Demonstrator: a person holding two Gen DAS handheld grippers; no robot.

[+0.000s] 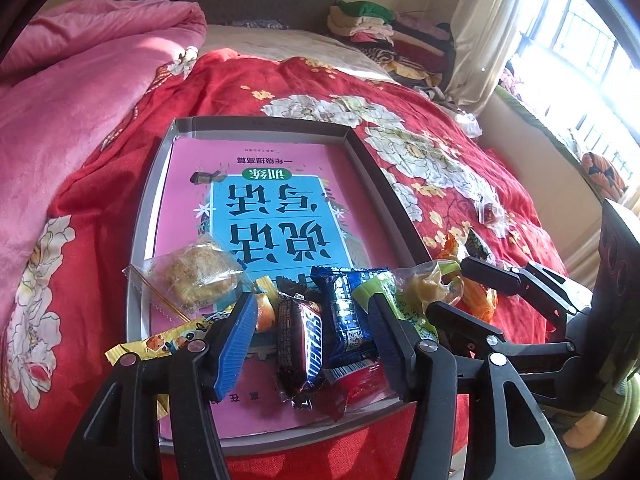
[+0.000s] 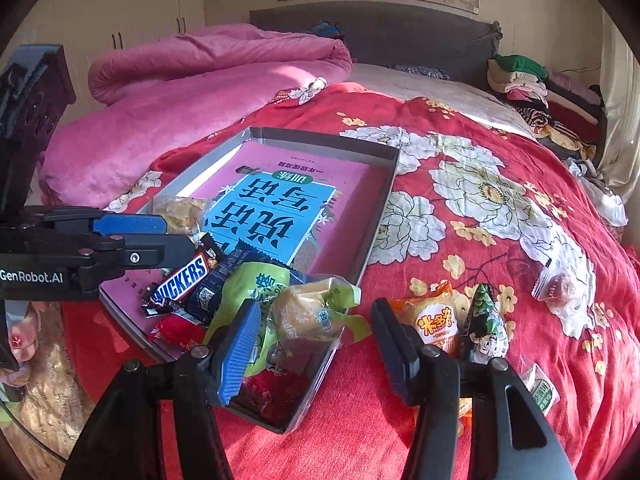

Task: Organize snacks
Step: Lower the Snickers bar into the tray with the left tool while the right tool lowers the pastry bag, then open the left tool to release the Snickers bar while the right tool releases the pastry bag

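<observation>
Snacks lay heaped at the near end of a shallow grey tray (image 2: 384,196) on the red bedspread (image 2: 500,152), a pink book (image 1: 280,184) lining its floor, probably as a firm base on the soft bed. The left gripper (image 1: 316,340) hung over that heap with jaws apart; a Snickers bar (image 1: 298,344) and a blue bar (image 1: 346,316) lay loose between them, touched by neither pad, which read as a drop just made. A clear-wrapped cake (image 1: 196,280) sat at ten o'clock from it, inside the tray.

The right gripper (image 2: 316,344) hovered at the tray's right rim, jaws likewise apart and gripping nothing. A green-wrapped pastry (image 2: 308,312) sat between them, half over the rim, seemingly the one to be nudged in. Still outside on the bedspread, at two o'clock from that gripper, lay an orange packet (image 2: 436,320), a dark green packet (image 2: 486,320) and, farther off, a small clear candy (image 2: 558,284). A green sachet (image 2: 542,390) lay at four o'clock.
</observation>
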